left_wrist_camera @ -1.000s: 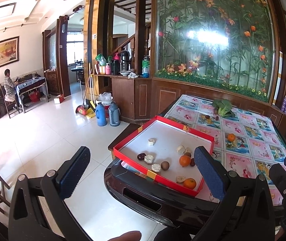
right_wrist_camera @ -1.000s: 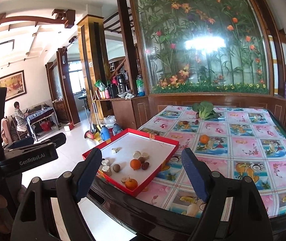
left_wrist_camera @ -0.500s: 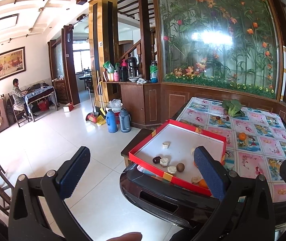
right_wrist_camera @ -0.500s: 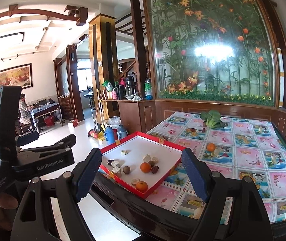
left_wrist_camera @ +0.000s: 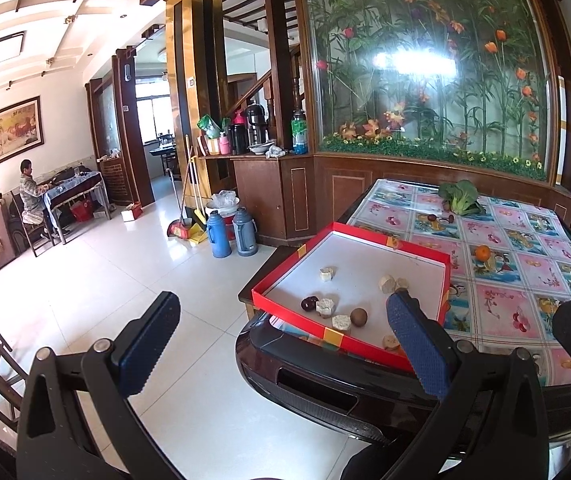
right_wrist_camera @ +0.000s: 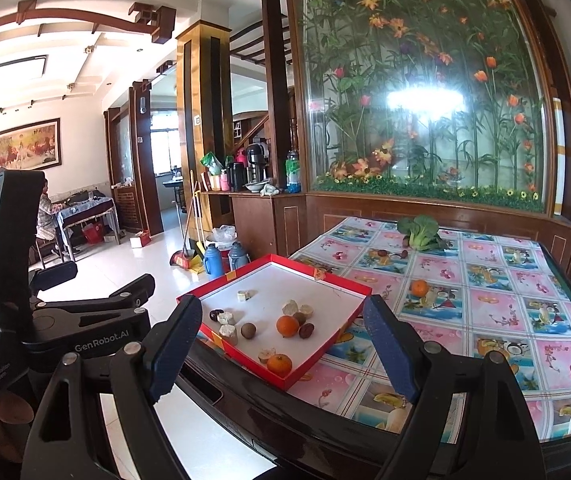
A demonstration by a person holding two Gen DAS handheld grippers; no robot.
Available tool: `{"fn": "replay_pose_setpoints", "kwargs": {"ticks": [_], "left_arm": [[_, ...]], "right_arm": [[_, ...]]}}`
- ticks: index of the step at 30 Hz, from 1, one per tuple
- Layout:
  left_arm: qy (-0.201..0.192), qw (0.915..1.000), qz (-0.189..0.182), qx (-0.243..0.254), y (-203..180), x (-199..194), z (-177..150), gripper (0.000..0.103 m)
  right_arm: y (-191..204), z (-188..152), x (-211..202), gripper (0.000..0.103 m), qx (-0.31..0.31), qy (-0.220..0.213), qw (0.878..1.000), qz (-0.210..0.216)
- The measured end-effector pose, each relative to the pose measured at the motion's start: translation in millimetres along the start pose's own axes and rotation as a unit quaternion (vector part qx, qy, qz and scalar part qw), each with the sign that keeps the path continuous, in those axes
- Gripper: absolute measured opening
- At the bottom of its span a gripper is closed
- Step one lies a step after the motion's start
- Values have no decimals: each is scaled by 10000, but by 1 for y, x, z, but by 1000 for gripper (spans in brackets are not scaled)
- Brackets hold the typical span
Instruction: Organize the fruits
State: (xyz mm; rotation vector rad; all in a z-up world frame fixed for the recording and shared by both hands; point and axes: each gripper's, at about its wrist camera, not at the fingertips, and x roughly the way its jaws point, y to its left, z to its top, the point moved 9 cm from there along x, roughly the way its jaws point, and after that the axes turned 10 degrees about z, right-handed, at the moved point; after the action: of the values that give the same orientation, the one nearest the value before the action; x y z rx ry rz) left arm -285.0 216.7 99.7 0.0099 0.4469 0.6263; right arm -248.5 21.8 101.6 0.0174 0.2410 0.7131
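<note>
Jaws on both our grippers are spread wide with nothing in them, left gripper (left_wrist_camera: pixel 281 344) and right gripper (right_wrist_camera: pixel 281 344) hanging short of the counter (right_wrist_camera: pixel 497 320). So we're at the very start, just lining up. Most fruit already sits in the red tray (right_wrist_camera: pixel 327 354), but one orange (right_wrist_camera: pixel 419 288) lies loose on the counter beyond it. Next move probably means reaching the right gripper past the tray and squeezing that orange gently.

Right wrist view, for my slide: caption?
Open right gripper faces a red tray of fruit on a floral table.
</note>
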Motion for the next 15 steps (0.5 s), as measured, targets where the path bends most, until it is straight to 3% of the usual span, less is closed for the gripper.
{"fn": "replay_pose_setpoints", "kwargs": {"ticks": [15], "left_arm": [[170,9998,-95,24,13,16,-21,103]], "right_arm": [[15,-4,12,83,-133,163,9998,13]]}}
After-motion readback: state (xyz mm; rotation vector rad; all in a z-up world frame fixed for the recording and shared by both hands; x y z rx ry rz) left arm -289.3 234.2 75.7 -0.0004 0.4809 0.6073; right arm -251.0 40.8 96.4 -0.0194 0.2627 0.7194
